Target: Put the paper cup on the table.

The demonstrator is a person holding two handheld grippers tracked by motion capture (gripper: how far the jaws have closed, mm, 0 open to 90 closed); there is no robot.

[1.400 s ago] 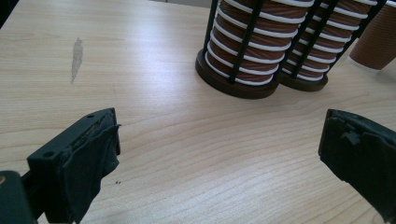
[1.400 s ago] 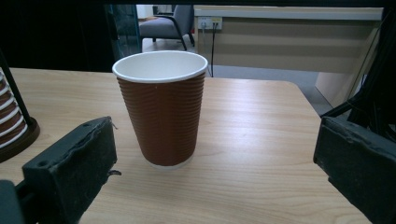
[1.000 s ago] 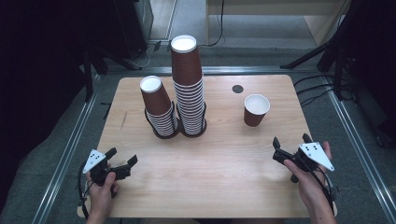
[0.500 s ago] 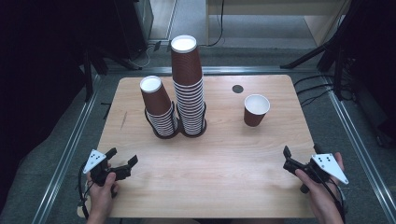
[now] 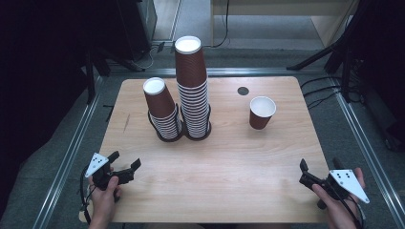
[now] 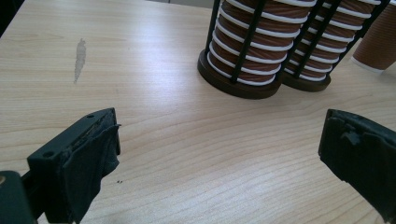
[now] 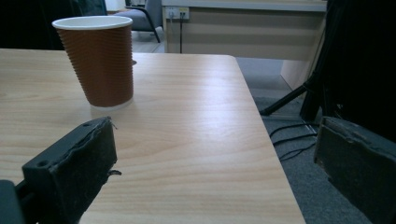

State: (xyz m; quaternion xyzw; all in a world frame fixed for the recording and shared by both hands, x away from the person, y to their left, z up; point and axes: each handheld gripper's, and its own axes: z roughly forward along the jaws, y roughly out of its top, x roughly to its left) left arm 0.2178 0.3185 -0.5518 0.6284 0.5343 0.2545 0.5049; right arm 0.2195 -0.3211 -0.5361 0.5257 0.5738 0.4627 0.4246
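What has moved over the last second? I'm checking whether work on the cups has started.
The right claw has drawn back toward the person and outward, to the table's near right corner; it is open and holds nothing. The left claw, the single cup and the two cup stacks stayed put.

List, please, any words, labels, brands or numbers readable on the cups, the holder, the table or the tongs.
None: no readable text in these views.
Single cup: plain ribbed brown wall, white rim, no print.
Cup stacks: plain, no print.
Table: bare wood with a grey smear, no label.
Grey plate on the right tongs: dots, no letters.
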